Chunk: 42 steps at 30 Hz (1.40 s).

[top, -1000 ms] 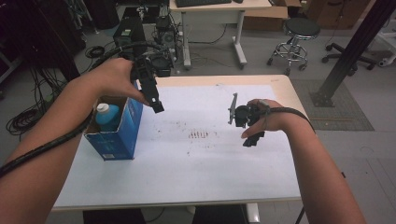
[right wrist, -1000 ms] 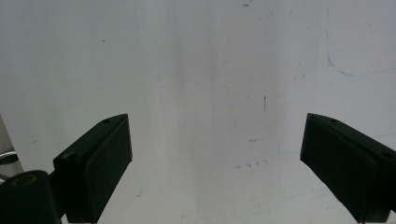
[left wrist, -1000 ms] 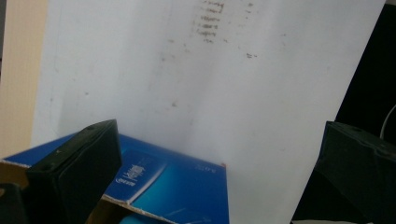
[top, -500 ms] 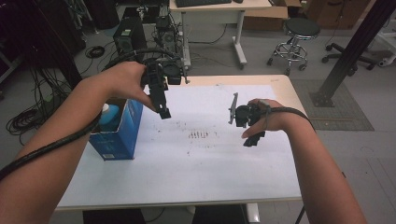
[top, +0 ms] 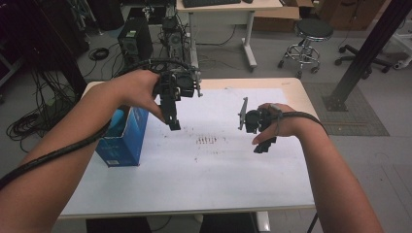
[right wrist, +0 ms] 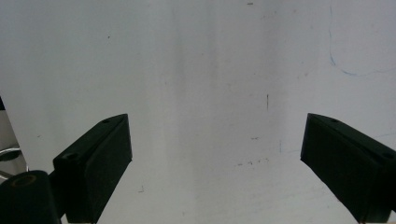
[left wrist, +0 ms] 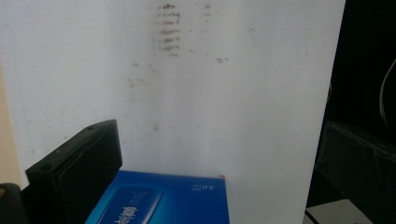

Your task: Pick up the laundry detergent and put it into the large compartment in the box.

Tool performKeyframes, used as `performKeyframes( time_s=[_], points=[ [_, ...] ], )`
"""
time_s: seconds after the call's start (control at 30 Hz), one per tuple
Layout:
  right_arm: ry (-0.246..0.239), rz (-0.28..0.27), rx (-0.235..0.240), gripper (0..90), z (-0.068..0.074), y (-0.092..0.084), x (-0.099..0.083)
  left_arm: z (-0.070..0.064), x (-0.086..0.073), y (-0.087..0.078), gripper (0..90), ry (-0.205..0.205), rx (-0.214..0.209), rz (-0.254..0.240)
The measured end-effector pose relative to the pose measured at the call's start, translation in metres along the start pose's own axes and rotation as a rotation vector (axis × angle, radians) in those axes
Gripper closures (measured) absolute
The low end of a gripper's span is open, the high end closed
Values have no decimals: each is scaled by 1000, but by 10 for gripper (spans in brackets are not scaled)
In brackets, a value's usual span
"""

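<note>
**Left tongs pulled away from the blue box, nothing carried**

So the big picture first: the surface (top: 204,165), covered in white with a small patch of brownish marks near the middle, carried just one real item, the blue box (top: 122,138), standing open-topped near its left edge with something light blue tucked inside.

What changed over the last second: the left tongs (top: 174,124) had been right over the box's top corner, and they lifted and swung toward the middle of the surface, ending up above bare white, just right of the box. The box itself hadn't budged. In the left gripper view one black jaw showed at the lower left with the box's blue face (left wrist: 161,200) below, and nothing sat against that jaw. The other jaw was out of frame, so whether they were wide or narrow couldn't be told.

The right tongs (top: 262,145) hadn't moved at all, hovering over the right half of the surface, well apart from the box. In the right gripper view the jaws stood wide with only white between them.

Best guess: the left hand had finished whatever it did at the box, probably a drop-in, and was backing off empty.
</note>
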State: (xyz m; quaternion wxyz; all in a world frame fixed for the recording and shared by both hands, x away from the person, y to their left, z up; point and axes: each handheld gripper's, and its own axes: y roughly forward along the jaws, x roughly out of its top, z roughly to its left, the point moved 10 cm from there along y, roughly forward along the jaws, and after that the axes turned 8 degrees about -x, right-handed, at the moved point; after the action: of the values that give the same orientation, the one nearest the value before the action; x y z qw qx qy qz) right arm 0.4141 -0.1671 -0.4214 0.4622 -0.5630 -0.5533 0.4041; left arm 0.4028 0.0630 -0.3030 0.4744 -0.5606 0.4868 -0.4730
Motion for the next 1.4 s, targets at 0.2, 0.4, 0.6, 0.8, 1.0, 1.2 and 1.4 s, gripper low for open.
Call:
performKeyframes(
  time_s=[0.2,0.4,0.6,0.8,1.0,1.2,1.4],
  points=[
    [-1,-1,-1,86,2,-1,0,-3,1,5,2,-3,-3,-8],
    [-9,-1,2,86,4,-1,2,-6,4,5,2,4,-9,-16],
    [-11,-1,1,87,4,-1,2,-5,5,8,2,7,-16,-17],
    [-10,2,5,88,3,0,2,-5,5,9,2,12,-19,-24],
    [-12,4,6,89,3,1,3,-5,6,9,2,9,-21,-27],
    [-14,2,9,89,4,1,4,-5,5,8,2,5,-22,-30],
    [-17,-1,4,89,3,1,5,-4,4,9,2,-1,-23,-41]
  ],
)
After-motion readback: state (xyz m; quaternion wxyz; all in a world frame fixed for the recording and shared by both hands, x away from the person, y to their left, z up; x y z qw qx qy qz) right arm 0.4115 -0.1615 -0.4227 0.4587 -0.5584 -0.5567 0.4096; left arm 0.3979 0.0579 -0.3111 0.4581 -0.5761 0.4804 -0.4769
